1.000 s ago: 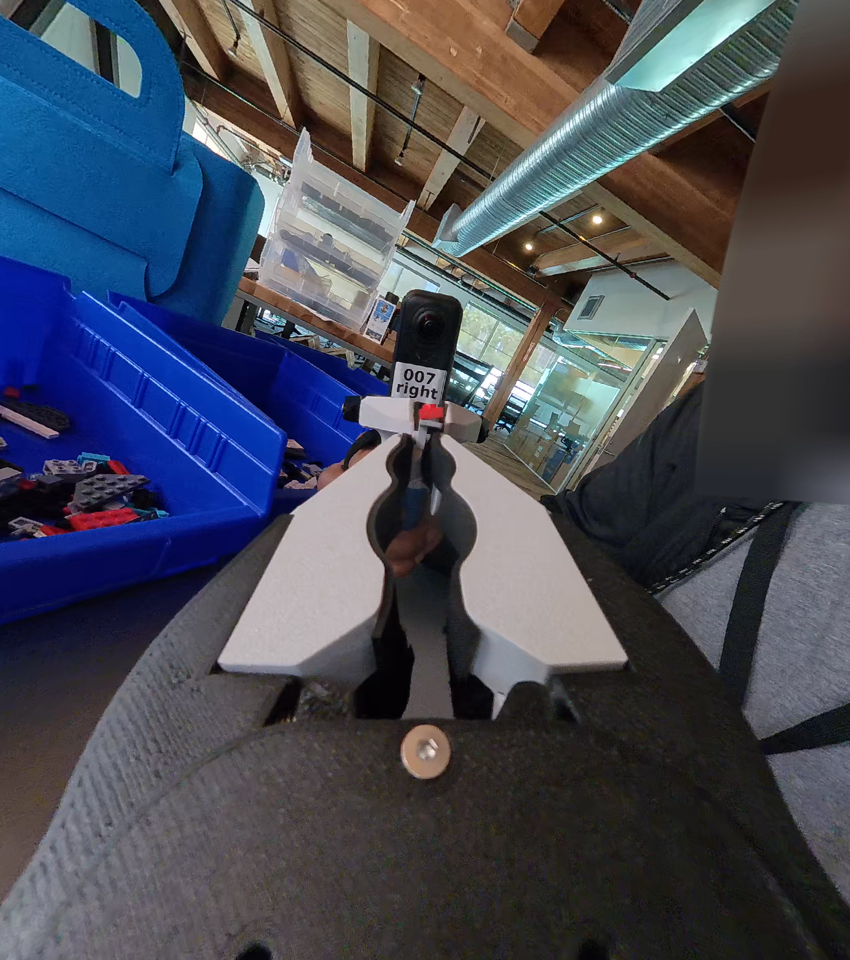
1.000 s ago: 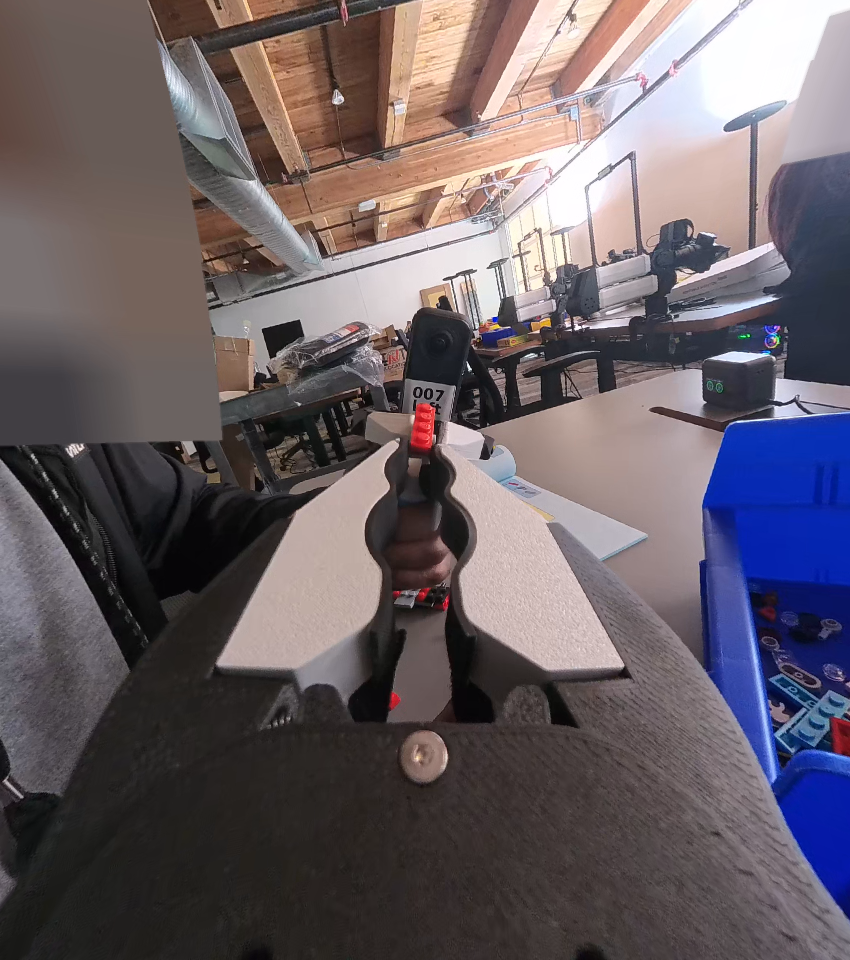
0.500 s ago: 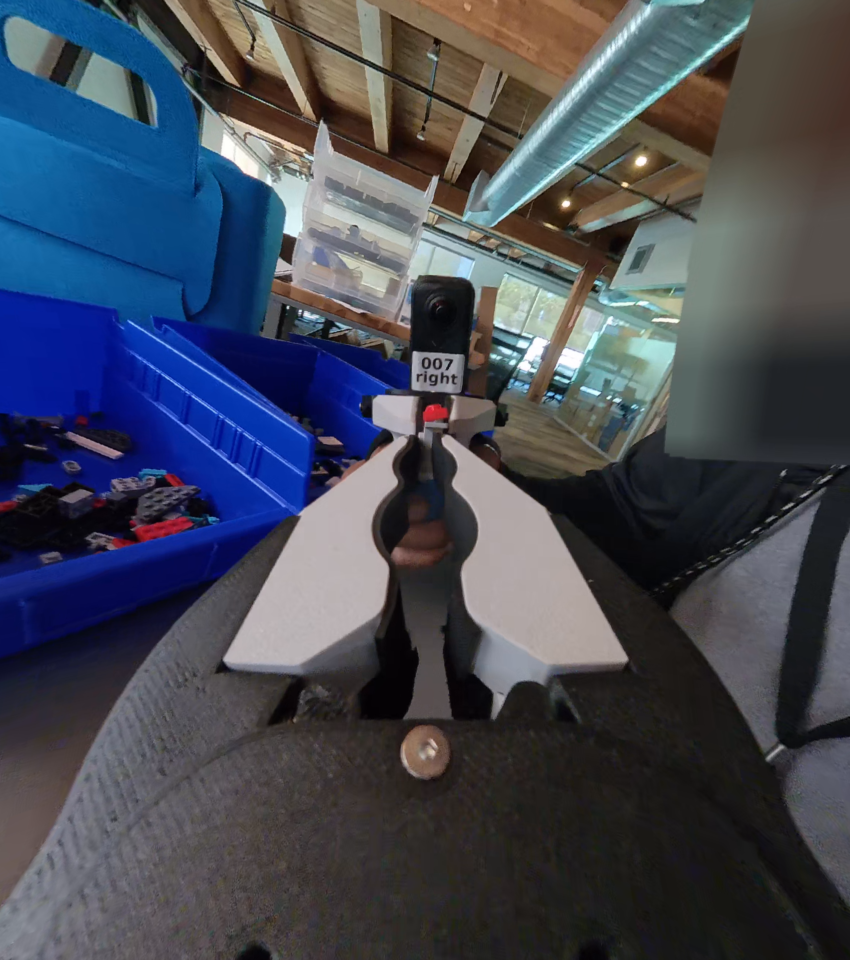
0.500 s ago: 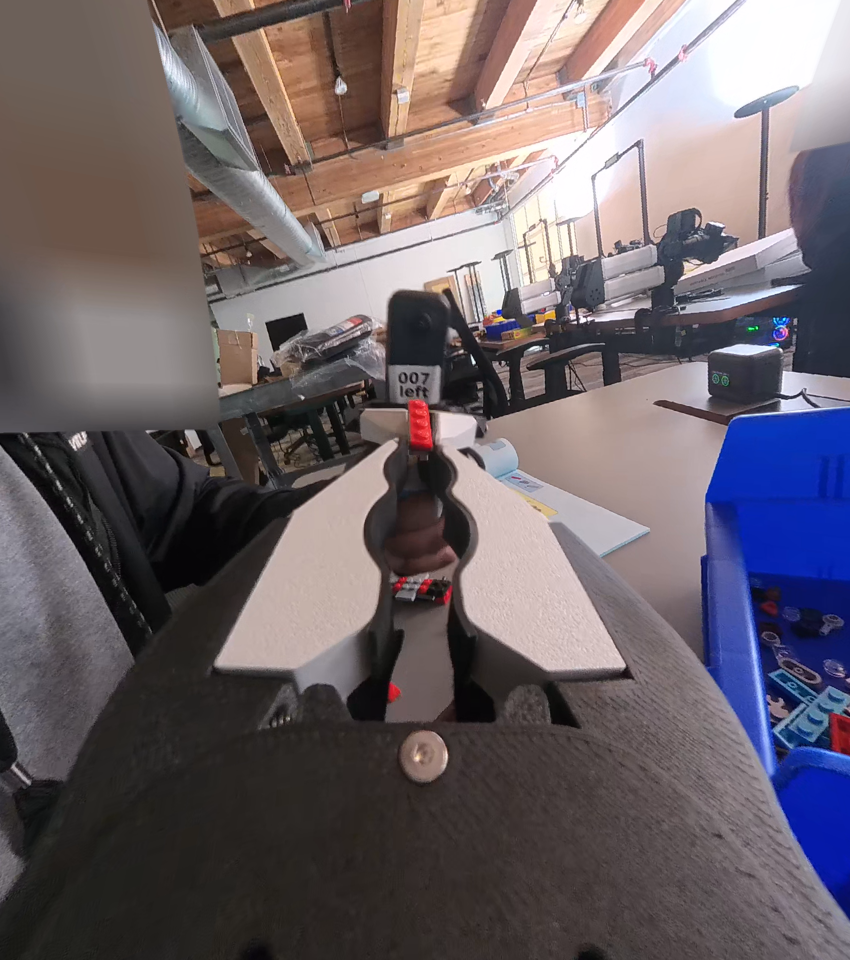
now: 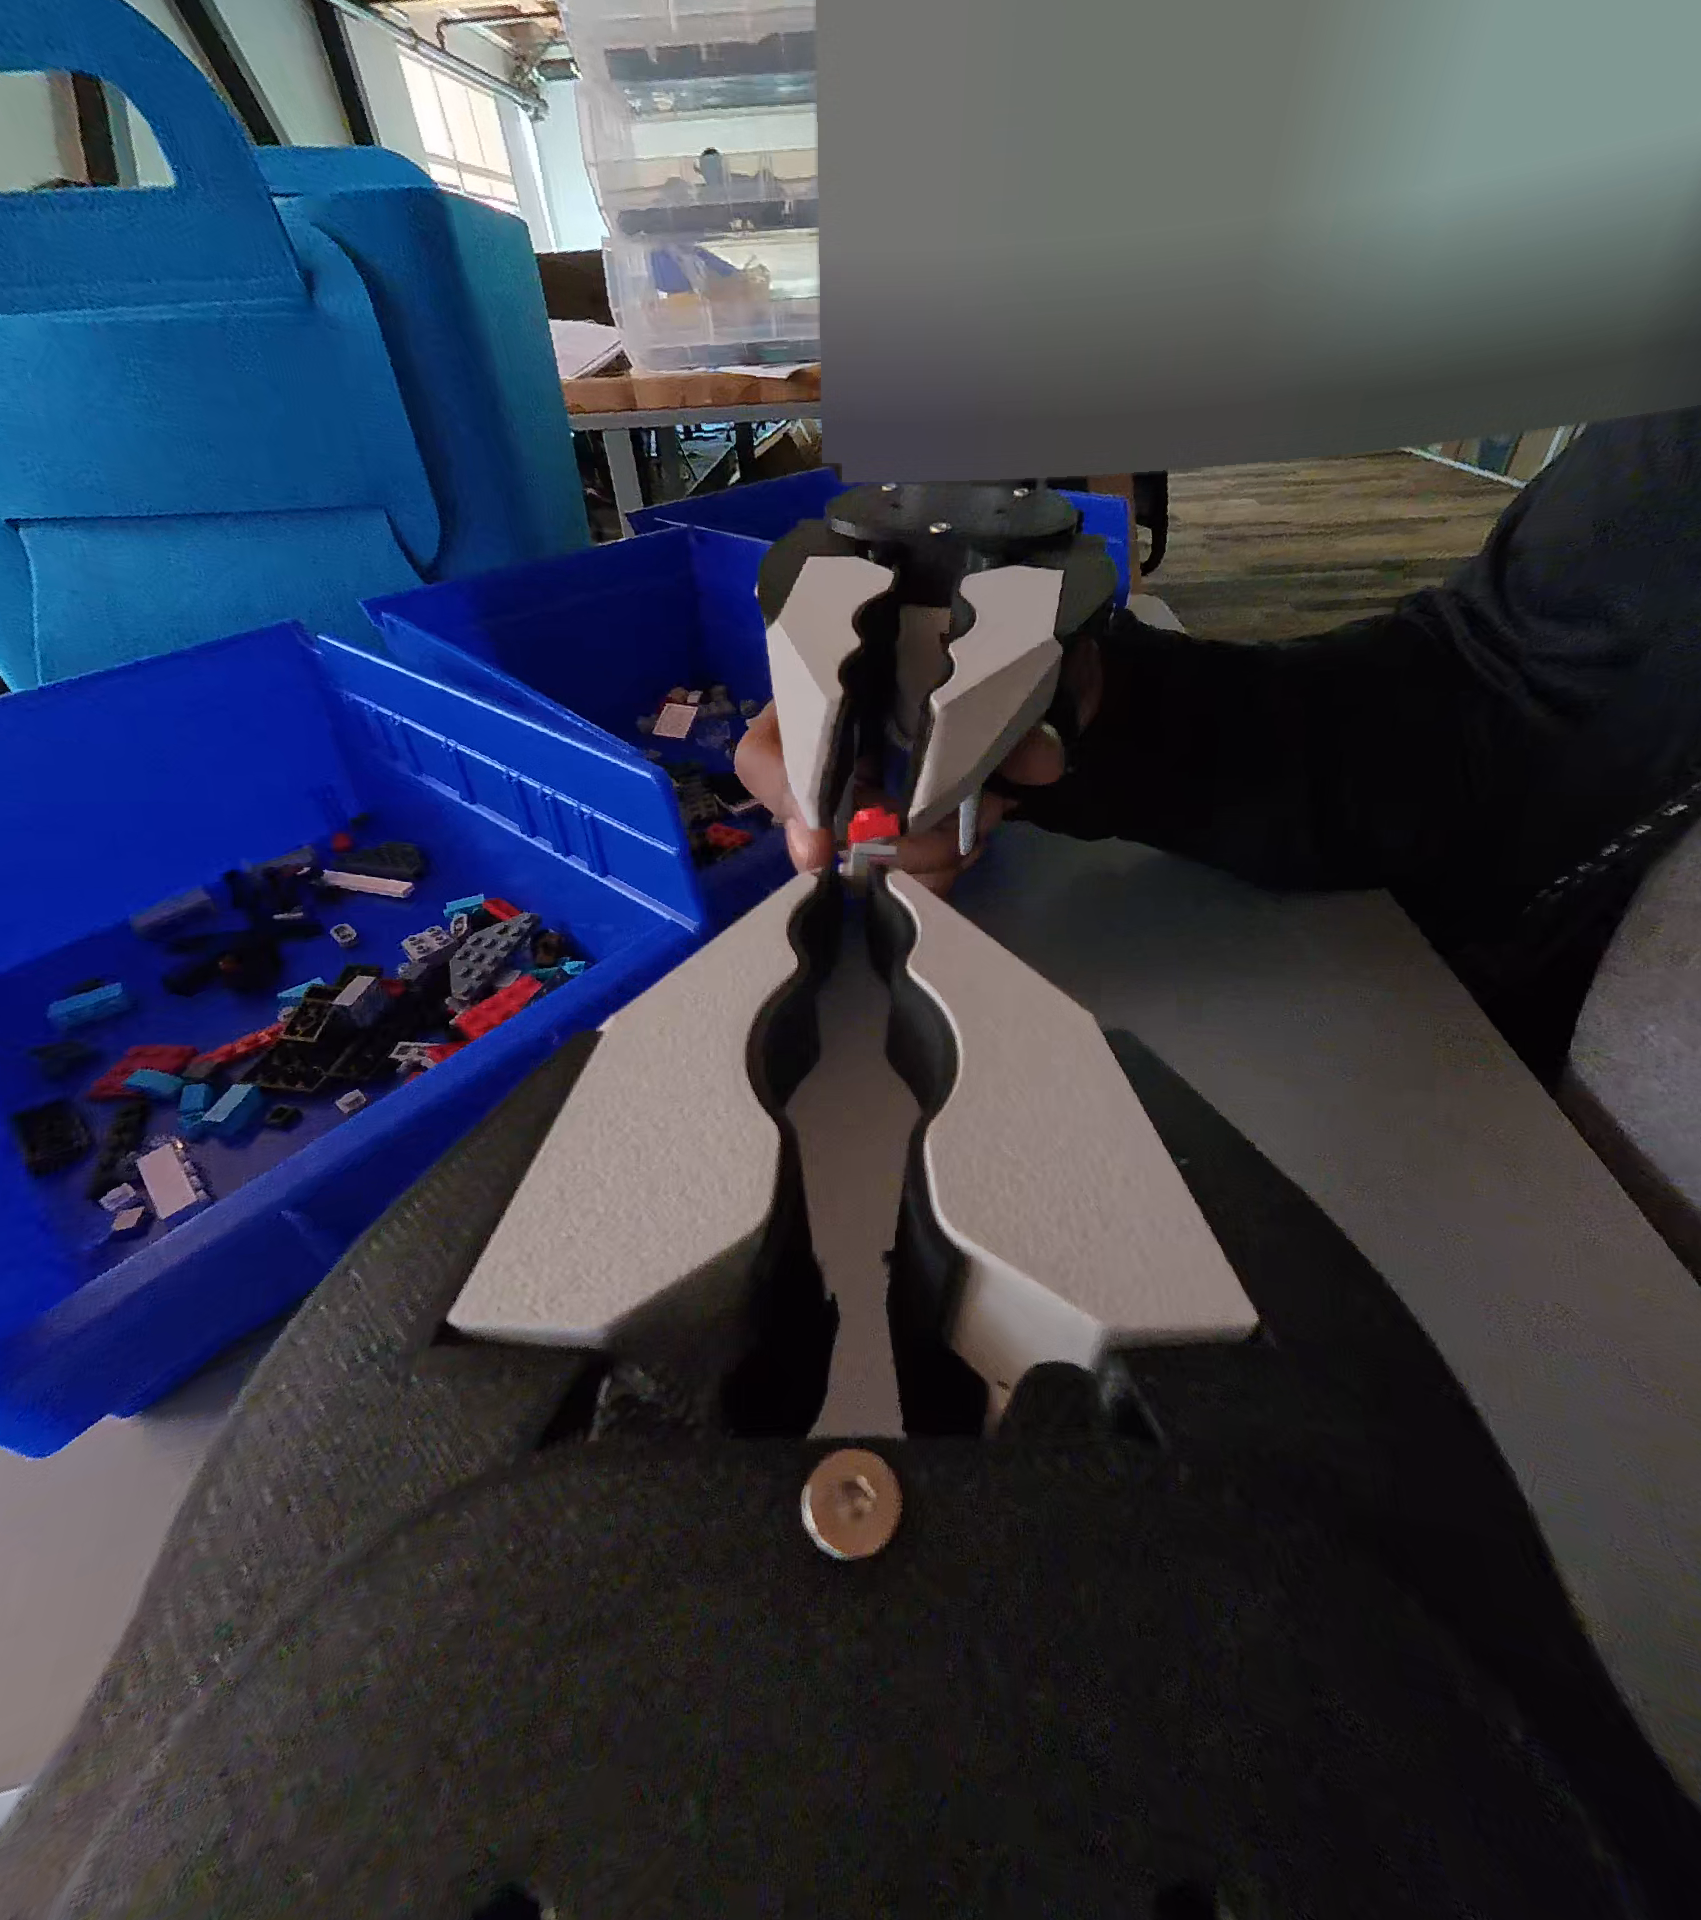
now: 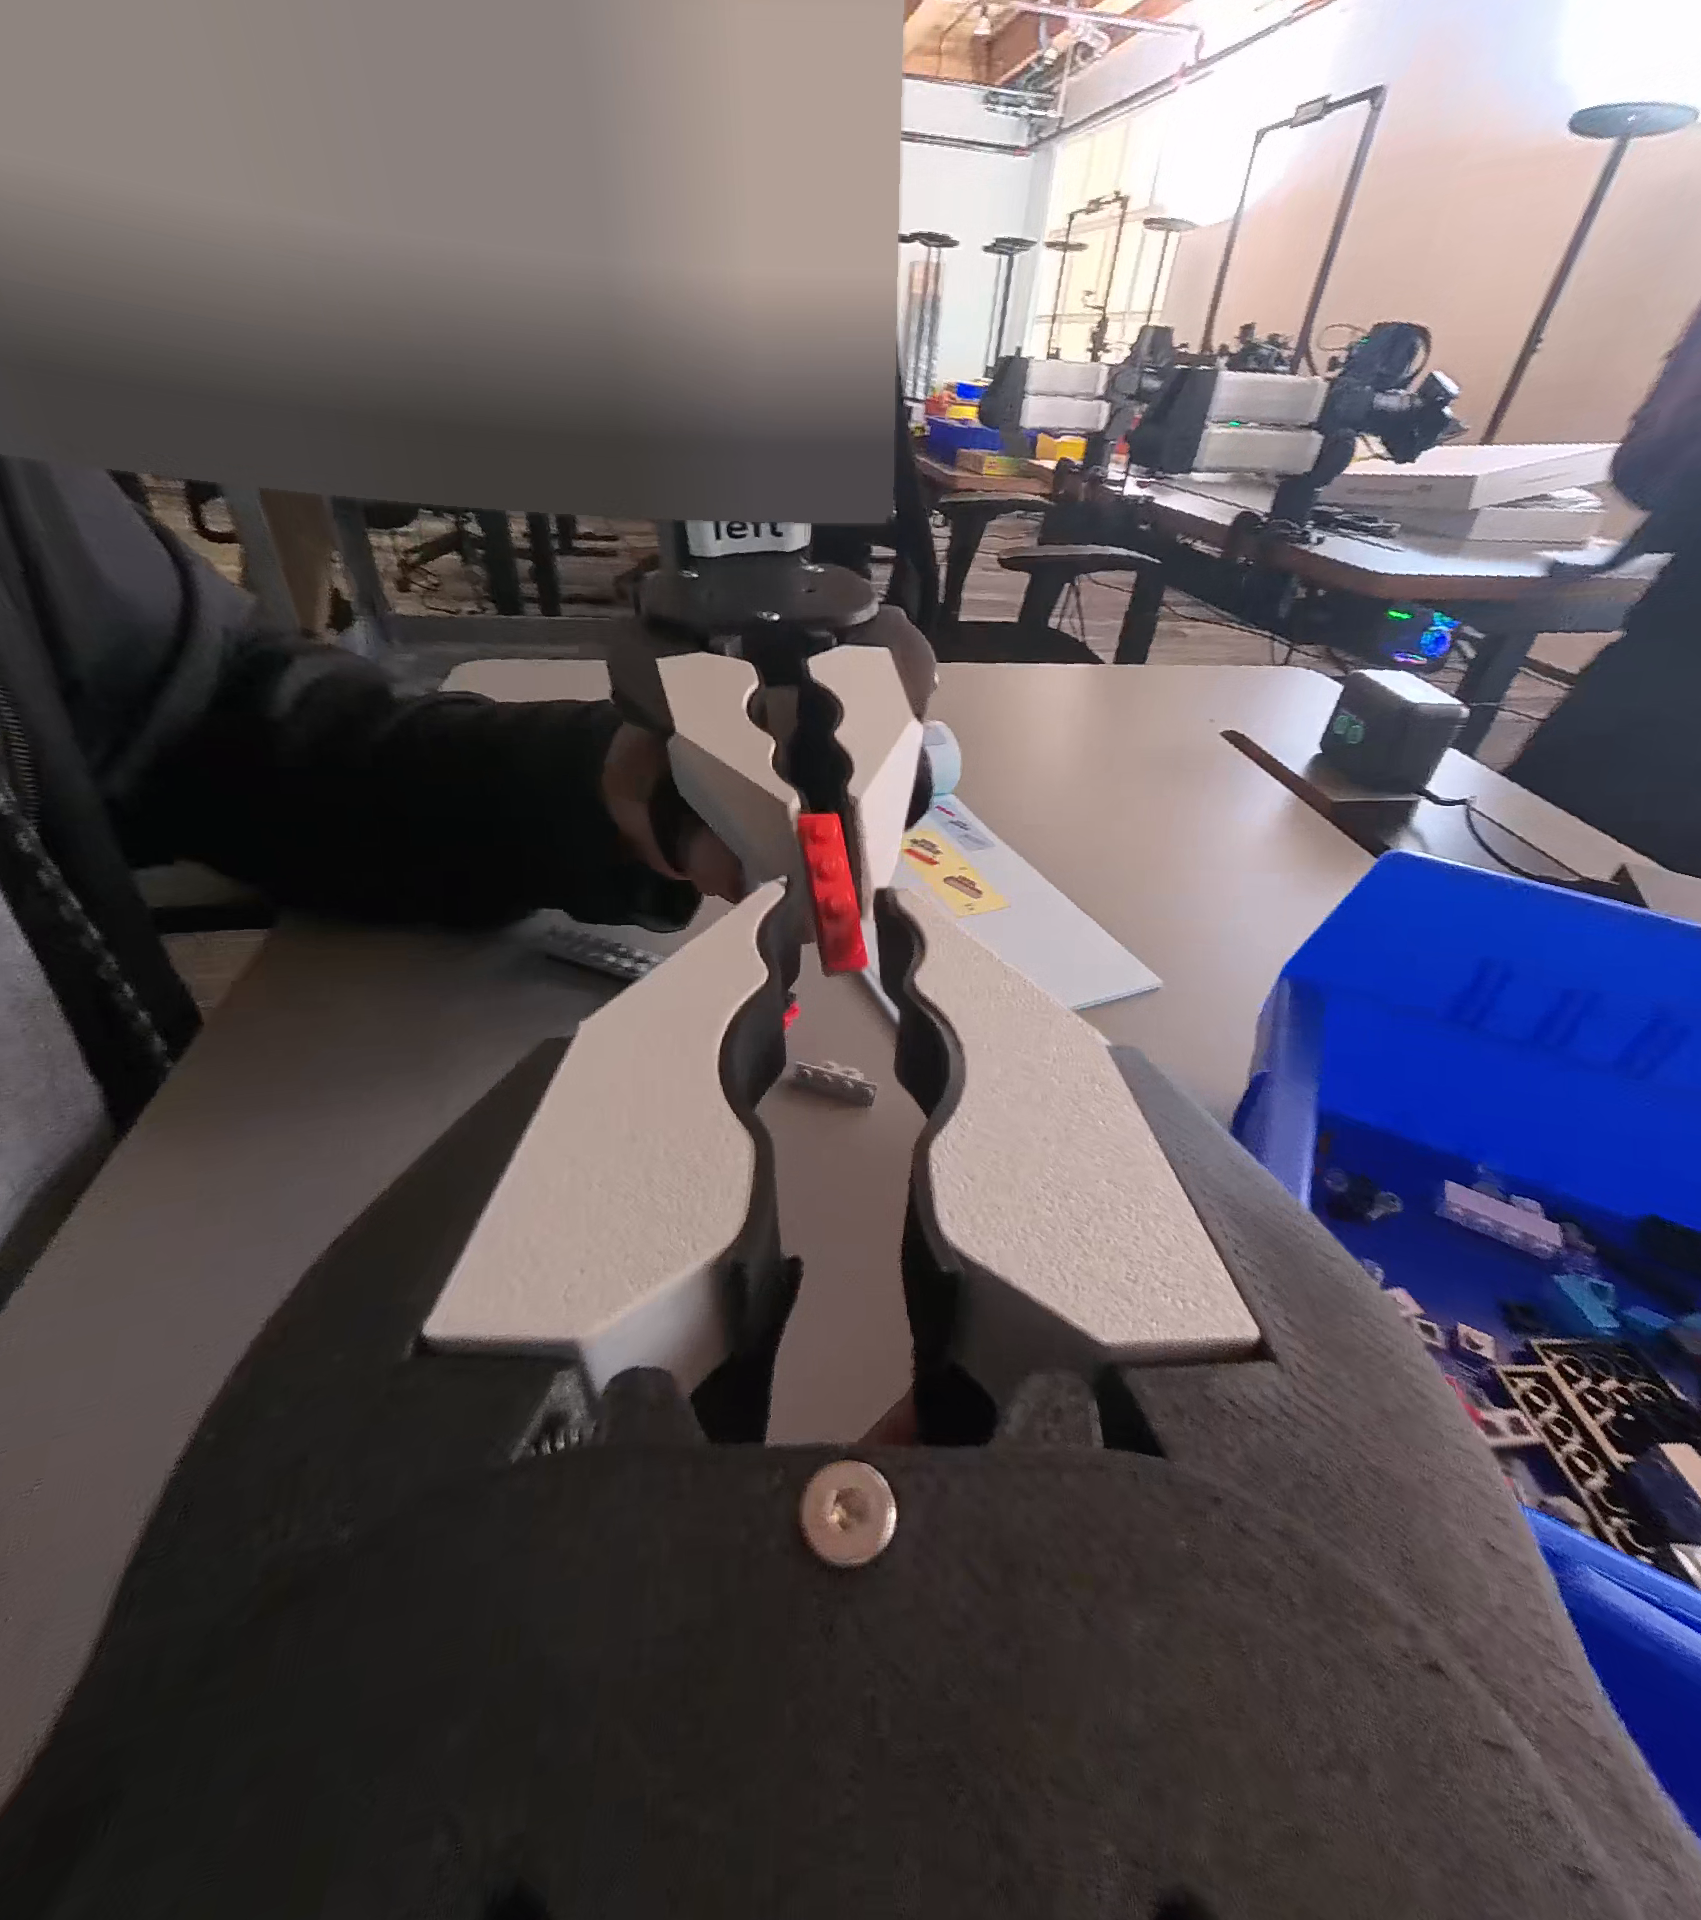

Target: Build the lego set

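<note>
My left gripper (image 5: 854, 883) and right gripper (image 6: 830, 891) meet tip to tip above the grey table (image 5: 1241, 1039). A red plate (image 6: 830, 894) with studs sticks out of the left gripper's shut tips. In the left wrist view it shows end-on (image 5: 872, 826) with a small grey piece (image 5: 865, 857) just below it. The right gripper's jaws stand a little apart on either side of the plate's near end, with slim gaps showing. The left gripper also shows across in the right wrist view (image 6: 820, 842), and the right gripper in the left wrist view (image 5: 875, 826).
Blue bins (image 5: 513, 748) of loose pieces stand left of the left gripper, and one (image 6: 1448, 997) stands right of the right gripper. A small grey plate (image 6: 835, 1081) and a longer grey plate (image 6: 597, 951) lie on the table. An instruction booklet (image 6: 1043, 935) lies beyond. The tips of both grippers are at nearly the same place.
Both views have tilted down from the ceiling towards the table. The grippers remain tip to tip around the red plate. The right gripper's jaws stand slightly wider than before.
</note>
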`<state>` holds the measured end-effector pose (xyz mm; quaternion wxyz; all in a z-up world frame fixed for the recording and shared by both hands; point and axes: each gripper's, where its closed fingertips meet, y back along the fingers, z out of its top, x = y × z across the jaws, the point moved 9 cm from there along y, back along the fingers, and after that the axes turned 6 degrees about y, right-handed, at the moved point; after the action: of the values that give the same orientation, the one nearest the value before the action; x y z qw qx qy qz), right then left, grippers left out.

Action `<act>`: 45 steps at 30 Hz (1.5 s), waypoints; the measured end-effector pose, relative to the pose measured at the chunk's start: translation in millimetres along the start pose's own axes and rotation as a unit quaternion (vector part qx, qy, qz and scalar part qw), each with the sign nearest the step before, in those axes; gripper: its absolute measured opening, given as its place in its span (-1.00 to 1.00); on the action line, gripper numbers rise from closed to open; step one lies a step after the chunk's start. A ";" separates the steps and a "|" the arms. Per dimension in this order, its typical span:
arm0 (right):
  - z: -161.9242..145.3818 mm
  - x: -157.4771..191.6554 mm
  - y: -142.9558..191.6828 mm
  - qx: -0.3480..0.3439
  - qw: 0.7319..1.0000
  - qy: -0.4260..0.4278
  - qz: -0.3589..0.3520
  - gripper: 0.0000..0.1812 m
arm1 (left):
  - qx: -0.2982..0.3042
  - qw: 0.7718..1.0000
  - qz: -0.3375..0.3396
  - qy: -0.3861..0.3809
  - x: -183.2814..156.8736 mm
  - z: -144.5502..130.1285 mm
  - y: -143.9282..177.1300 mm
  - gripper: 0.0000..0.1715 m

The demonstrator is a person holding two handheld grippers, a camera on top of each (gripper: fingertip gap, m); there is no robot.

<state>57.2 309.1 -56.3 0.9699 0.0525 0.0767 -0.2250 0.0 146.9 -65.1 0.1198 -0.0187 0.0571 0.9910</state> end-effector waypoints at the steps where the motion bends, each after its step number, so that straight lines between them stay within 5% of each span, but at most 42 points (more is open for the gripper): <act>1: -0.1 0.4 0.2 -0.002 1.000 -0.002 0.005 -0.84 | 0.002 1.000 -0.003 -0.001 -0.4 -0.4 -0.3 -0.96; 14: -3.0 1.7 -1.1 -0.010 0.998 -0.042 0.041 -0.89 | 0.008 1.000 -0.024 0.004 -2.9 -2.6 -2.3 -0.96; 27: -3.7 -1.2 -2.6 -0.017 1.000 -0.003 -0.015 -0.89 | -0.011 0.994 -0.032 0.099 8.2 -5.5 -2.1 -0.96; 45: -1.4 1.5 -1.3 -0.003 1.000 0.016 -0.007 -0.89 | -0.034 0.989 -0.063 0.128 9.1 -9.7 -4.3 -0.96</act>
<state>57.8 307.5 -58.0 0.9672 0.0522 0.0928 -0.2305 -7.6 152.1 -75.7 0.1735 -0.1527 0.0369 0.9722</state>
